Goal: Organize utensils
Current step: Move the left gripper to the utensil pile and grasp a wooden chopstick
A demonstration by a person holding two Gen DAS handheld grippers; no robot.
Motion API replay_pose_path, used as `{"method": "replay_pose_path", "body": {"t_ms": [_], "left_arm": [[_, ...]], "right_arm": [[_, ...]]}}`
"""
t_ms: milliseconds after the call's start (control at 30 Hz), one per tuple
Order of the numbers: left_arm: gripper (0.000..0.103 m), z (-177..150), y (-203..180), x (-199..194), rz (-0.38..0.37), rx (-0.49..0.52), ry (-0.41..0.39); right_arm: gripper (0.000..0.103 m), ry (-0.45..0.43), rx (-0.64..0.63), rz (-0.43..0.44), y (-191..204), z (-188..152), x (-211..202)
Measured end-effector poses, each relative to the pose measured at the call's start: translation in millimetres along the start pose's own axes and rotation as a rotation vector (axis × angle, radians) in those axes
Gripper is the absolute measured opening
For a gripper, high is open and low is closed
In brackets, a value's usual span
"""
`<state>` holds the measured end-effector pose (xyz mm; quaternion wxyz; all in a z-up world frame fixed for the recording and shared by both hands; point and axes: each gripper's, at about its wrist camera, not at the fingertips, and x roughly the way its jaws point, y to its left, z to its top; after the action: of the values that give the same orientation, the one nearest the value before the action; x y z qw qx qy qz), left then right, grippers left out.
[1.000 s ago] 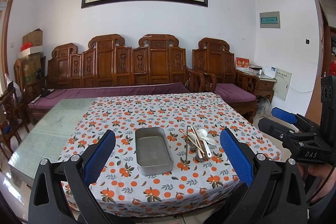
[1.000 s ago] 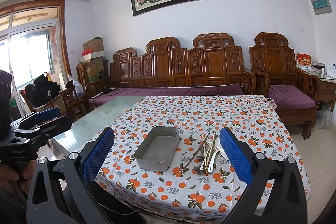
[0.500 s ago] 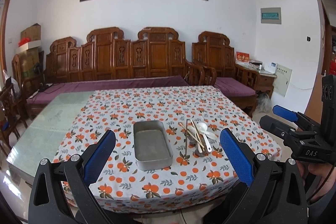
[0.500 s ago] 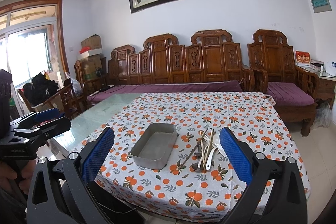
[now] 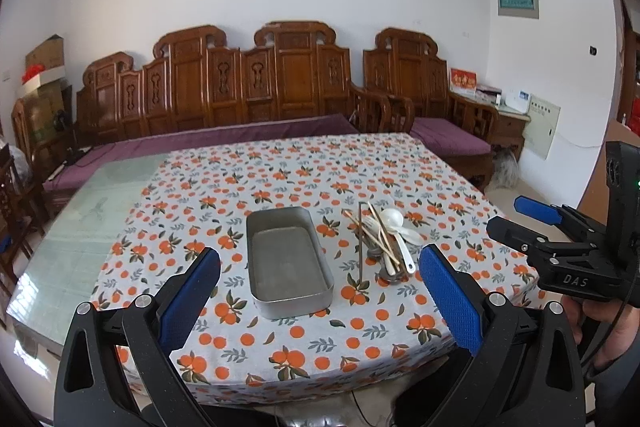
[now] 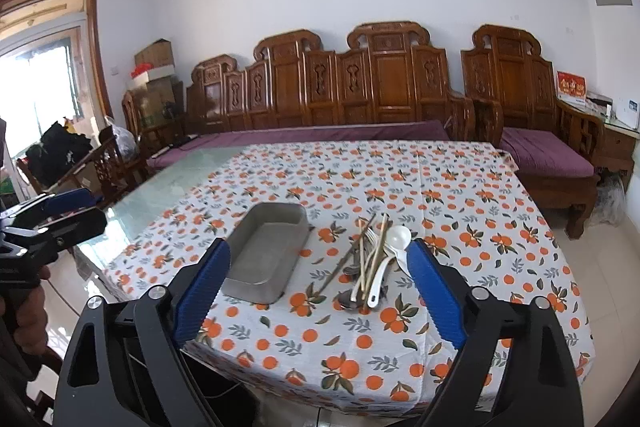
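An empty grey metal tray lies on the orange-patterned tablecloth. Right of it sits a heap of utensils: wooden chopsticks, metal spoons, a fork and white plastic spoons. My left gripper hangs open above the near table edge, short of the tray. My right gripper is wide apart with its jaws closing a little; nothing is between its blue pads, and the heap lies just ahead of them. Each gripper also shows in the other's view, the right gripper and the left gripper.
The table has bare glass on its left part. A carved wooden sofa with purple cushions stands behind it, and a wooden armchair at the right. A person's hand holds the right gripper.
Both grippers have come forward and lower toward the table, so the tray and utensils look nearer. The right gripper's pads stand slightly closer together.
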<state>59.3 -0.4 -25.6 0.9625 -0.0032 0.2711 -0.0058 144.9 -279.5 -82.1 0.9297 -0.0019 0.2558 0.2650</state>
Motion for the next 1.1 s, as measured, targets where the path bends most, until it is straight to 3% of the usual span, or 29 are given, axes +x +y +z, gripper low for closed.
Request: {"method": "replay_pose_path", "body": {"t_ms": [267,800,1100], "left_arm": [[0.095,4.3,-0.8,41.4,-0.02,0.026,0.062],[0.065,5.5,-14.0,138.9,-0.059,0.051,0.183],[0.045,-3.2,-33.5,198.3,-0.097,0.075,0.265]], "right_arm": [[0.082,0.067,0.011,-0.023,-23.8,-6.5,49.1],[0.055,0.174,0.04,-0.028,-92.8,12.8,156.3],[0.049,0.255,0.087,0.0,-115.3,-19.8,200.6]]}}
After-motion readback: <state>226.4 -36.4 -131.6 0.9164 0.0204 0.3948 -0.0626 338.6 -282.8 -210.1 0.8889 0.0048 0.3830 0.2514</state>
